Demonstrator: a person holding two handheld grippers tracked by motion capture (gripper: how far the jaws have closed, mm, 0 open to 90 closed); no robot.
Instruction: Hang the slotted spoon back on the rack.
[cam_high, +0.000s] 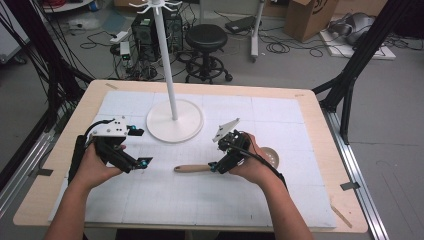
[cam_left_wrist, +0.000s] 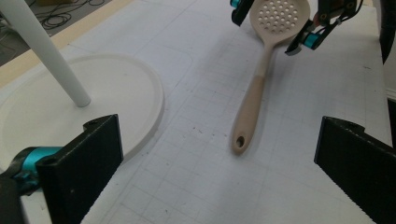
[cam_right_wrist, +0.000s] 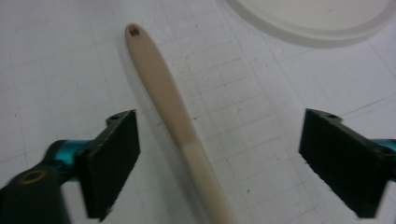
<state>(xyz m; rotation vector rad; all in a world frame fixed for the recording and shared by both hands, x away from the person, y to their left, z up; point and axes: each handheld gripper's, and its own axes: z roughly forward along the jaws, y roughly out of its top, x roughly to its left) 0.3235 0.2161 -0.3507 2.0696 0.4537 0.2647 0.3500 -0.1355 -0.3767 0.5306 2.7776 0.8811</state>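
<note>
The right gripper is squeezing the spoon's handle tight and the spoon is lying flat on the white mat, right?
Not quite. The right gripper isn't squeezing yet: in the right gripper view its jaws stand open on either side of the handle with gaps showing. The spoon does lie flat on the white mat.

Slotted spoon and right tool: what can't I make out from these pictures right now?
- Slotted spoon: in the high view the right tool and hand cover the handle's far half and part of the bowl.
- Right gripper view: the bottom edge cuts the handle off before the bowl.
- Left gripper view: the right tool's body is cut off by the top edge.
- White stand: its top hooks run off the high view's upper edge.
</note>
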